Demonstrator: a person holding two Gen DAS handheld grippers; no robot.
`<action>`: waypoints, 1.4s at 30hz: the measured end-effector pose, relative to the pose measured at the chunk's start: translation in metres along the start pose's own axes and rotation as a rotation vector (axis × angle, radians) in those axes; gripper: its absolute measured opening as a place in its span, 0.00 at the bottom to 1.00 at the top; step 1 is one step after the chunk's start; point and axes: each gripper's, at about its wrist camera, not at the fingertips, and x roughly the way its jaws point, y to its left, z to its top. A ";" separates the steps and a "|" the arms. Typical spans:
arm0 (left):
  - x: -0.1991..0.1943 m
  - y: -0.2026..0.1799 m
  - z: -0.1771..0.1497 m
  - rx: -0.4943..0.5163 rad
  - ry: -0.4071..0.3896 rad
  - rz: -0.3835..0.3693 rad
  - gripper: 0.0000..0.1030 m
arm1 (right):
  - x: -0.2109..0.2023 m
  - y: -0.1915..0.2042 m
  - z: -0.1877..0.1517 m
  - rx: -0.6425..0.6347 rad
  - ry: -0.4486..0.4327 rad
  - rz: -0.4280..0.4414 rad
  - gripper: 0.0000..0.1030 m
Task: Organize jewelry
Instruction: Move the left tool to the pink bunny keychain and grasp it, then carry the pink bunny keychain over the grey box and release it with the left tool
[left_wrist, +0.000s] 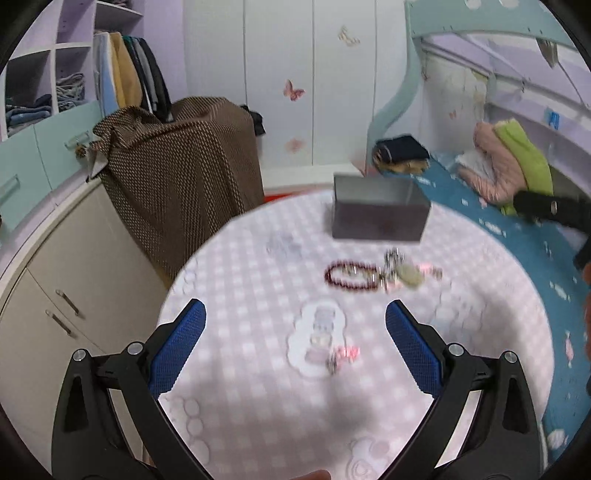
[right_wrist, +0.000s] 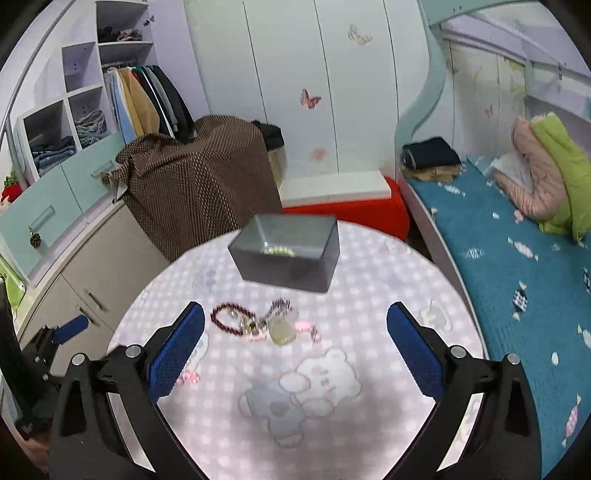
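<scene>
Right wrist view: right gripper (right_wrist: 295, 343) and left gripper (left_wrist: 295, 339), fingers spread, empty; mid-frame tangled jewelry (right_wrist: 264, 323) may snag together when lifted.

White wardrobe doors (right_wrist: 314, 92) with butterfly stickers stand far ahead of the claw. Left of it are lilac cubby shelves (right_wrist: 66, 122) and a brown dotted cloth (right_wrist: 199, 184); right, a blue-covered bed (right_wrist: 517, 258) under a mint frame.

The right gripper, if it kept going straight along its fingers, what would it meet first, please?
Probably the jewelry heap on the table: the open right gripper points over the pale pendant beside the dark red bracelet. The grey box lies beyond. Depth is uncertain.
</scene>
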 end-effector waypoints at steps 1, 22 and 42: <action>0.003 -0.002 -0.005 0.002 0.015 -0.004 0.95 | 0.002 -0.001 -0.003 0.008 0.009 0.002 0.92; 0.073 -0.016 -0.035 0.019 0.203 -0.016 0.94 | 0.041 -0.002 -0.047 -0.027 0.171 -0.035 0.92; 0.099 -0.014 -0.017 -0.026 0.235 -0.168 0.12 | 0.098 -0.019 -0.041 -0.044 0.241 -0.085 0.92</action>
